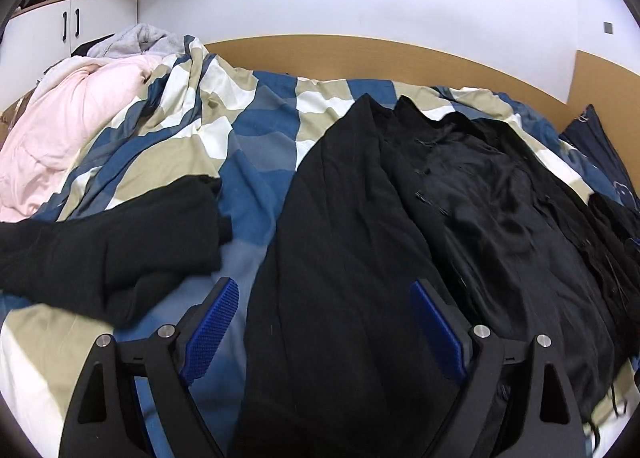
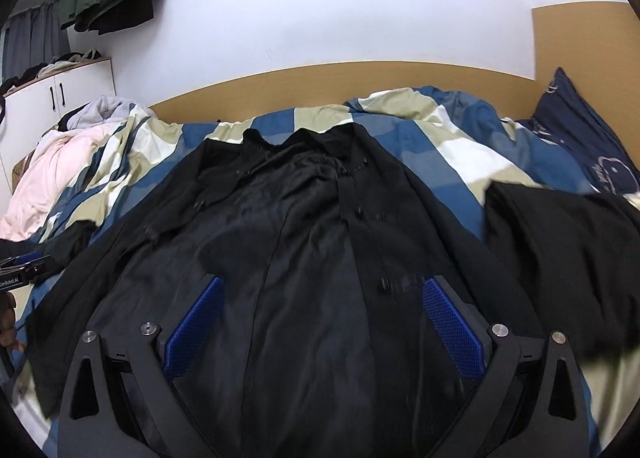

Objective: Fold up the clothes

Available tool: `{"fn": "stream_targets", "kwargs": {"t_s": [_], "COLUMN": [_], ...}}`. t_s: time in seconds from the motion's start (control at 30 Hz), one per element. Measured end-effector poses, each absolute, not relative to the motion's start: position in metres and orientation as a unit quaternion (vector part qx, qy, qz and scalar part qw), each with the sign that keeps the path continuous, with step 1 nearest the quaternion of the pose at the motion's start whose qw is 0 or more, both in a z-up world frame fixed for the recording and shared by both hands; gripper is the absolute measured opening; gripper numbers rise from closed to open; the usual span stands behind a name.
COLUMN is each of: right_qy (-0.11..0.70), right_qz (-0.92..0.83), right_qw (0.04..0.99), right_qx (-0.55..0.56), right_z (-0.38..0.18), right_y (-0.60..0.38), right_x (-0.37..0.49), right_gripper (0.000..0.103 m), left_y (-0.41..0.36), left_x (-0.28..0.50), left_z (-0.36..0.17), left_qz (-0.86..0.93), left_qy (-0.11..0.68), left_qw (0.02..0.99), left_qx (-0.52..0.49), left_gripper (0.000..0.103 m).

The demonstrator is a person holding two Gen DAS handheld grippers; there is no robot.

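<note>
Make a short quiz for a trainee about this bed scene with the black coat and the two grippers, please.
1. True or false: the left gripper has its jaws shut on the black coat.
2. What lies under the coat? A) bare mattress B) checked duvet C) wooden floor
3. Fill in: the coat lies open, its shiny ______ facing up.

Key: 1 false, both the left and the right gripper are open and hold nothing; 2 B; 3 lining.

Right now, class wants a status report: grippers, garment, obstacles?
Both hand-held grippers open, left, right, holding nothing. Black coat spread open on checked duvet. Its sleeves lie out either side, unfolded.
</note>
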State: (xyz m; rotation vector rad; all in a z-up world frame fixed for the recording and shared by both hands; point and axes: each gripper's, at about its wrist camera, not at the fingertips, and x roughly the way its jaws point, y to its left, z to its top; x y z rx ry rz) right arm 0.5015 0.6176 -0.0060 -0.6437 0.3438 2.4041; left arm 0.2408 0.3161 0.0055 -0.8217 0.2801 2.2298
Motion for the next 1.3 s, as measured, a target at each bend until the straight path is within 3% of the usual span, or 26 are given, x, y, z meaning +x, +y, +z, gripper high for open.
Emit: {"fn": "stream_targets", "kwargs": {"t_s": [0.47, 0.6, 0.7, 0.93, 1.13, 1.3], "right_qy": [0.173, 0.188, 0.180, 0.160, 0.126, 0.129], "right_qz": [0.900, 0.900, 0.901, 0.901, 0.903, 0.910], "right_qw": [0.313, 0.312, 0.318, 0.332, 0.344, 0.328], "right_qx": [-0.250, -0.239, -0.235, -0.227, -0.224, -0.220], "right_z": [-0.058, -0.059, -0.054, -0.044, -0.022, -0.046], "right_y": [0.598, 0.603, 0.602, 0.601, 0.598, 0.598], "right_x": [0.527, 0.530, 0.528, 0.521, 0.486, 0.467], "right_gripper": [0.103, 0.103, 0.103, 0.103, 0.103, 0.103], "left_y": [0.320, 0.337, 0.335, 0.326, 0.311, 0.293], "left_x": [0.272, 0.243, 0.228, 0.220, 0.233, 0.257], "left_z": [-0.010, -0.042, -0.051, -0.053, -0.036, 0.006], "left_qz": [0.905, 0.892, 0.875, 0.865, 0.884, 0.905], "left_qy": [0.116, 0.090, 0.069, 0.030, 0.005, -0.058], "left_qw": [0.324, 0.321, 0.330, 0.343, 0.344, 0.357], "left_qx": [-0.251, -0.305, -0.347, -0.365, -0.317, -0.223], "left_gripper": [0.088, 0.088, 0.080, 0.085, 0.085, 0.089]}}
